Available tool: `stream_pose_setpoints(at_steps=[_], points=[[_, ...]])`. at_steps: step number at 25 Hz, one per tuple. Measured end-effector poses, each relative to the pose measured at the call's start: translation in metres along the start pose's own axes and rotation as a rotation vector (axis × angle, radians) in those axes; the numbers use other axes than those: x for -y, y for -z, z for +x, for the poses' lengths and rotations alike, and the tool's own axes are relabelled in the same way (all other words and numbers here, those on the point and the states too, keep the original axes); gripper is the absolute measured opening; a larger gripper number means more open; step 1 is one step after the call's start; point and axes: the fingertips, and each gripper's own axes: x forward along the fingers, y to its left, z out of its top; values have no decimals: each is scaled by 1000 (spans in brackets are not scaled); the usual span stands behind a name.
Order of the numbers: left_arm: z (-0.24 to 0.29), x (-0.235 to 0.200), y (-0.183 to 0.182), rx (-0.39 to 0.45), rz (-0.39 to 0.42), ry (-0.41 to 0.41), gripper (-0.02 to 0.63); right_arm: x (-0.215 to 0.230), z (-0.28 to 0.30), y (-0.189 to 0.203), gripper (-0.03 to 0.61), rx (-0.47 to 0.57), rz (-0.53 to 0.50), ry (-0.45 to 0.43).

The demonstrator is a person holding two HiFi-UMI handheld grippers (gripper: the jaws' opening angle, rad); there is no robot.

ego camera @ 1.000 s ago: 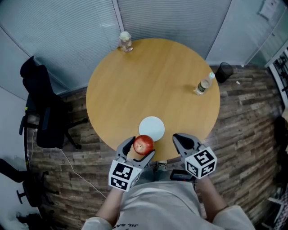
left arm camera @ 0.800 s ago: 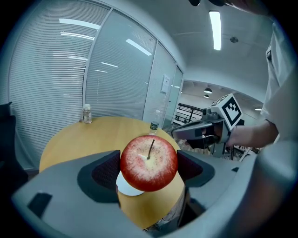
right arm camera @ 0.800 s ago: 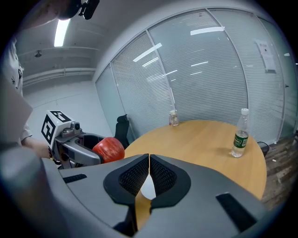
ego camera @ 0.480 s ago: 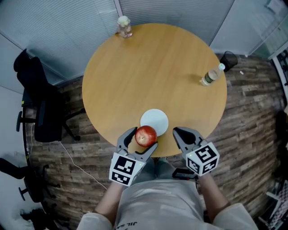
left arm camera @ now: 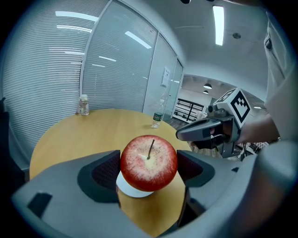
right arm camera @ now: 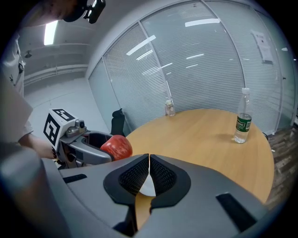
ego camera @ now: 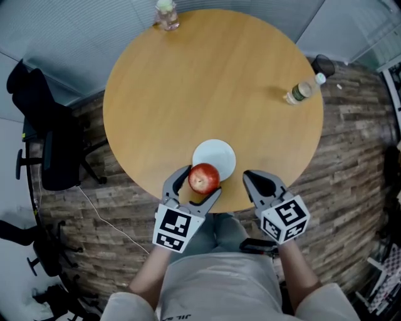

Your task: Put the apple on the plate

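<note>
A red apple (ego camera: pixel 203 178) (left arm camera: pixel 149 162) (right arm camera: pixel 116 147) sits between the jaws of my left gripper (ego camera: pixel 193 187) (left arm camera: pixel 148 168), which is shut on it, held above the near edge of the round wooden table (ego camera: pixel 213 81). The white plate (ego camera: pixel 215 157) (left arm camera: pixel 132 190) lies on the table just beyond and slightly right of the apple; the apple overlaps its near-left rim in the head view. My right gripper (ego camera: pixel 254 183) (right arm camera: pixel 149 175) hovers to the right of the plate at the table edge, its jaws shut with nothing between them.
A plastic water bottle (ego camera: pixel 302 90) (right arm camera: pixel 241 122) stands at the table's right edge. A small jar-like bottle (ego camera: pixel 166 14) (left arm camera: pixel 84 105) stands at the far edge. A black office chair (ego camera: pixel 44 135) is left of the table and a dark bin (ego camera: pixel 323 64) on the floor beyond the bottle.
Both grippers have come forward and down over the table's near edge; the apple now sits right by the plate's near-left rim. The head view has shifted, so the table appears lower and closer.
</note>
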Motion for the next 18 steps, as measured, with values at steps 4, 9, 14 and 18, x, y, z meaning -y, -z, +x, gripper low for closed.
stream_pose_setpoints(at_steps=[4, 9, 14, 18], points=[[15, 2, 14, -30, 20, 6, 380, 0, 8, 12, 31, -15, 20, 1], [33, -1, 30, -66, 33, 8, 380, 3, 12, 20, 31, -19, 46, 14], [52, -10, 44, -103, 35, -15, 380, 9, 13, 33, 31, -38, 73, 24], [67, -16, 57, -146, 54, -35, 380, 9, 16, 44, 31, -55, 95, 26]])
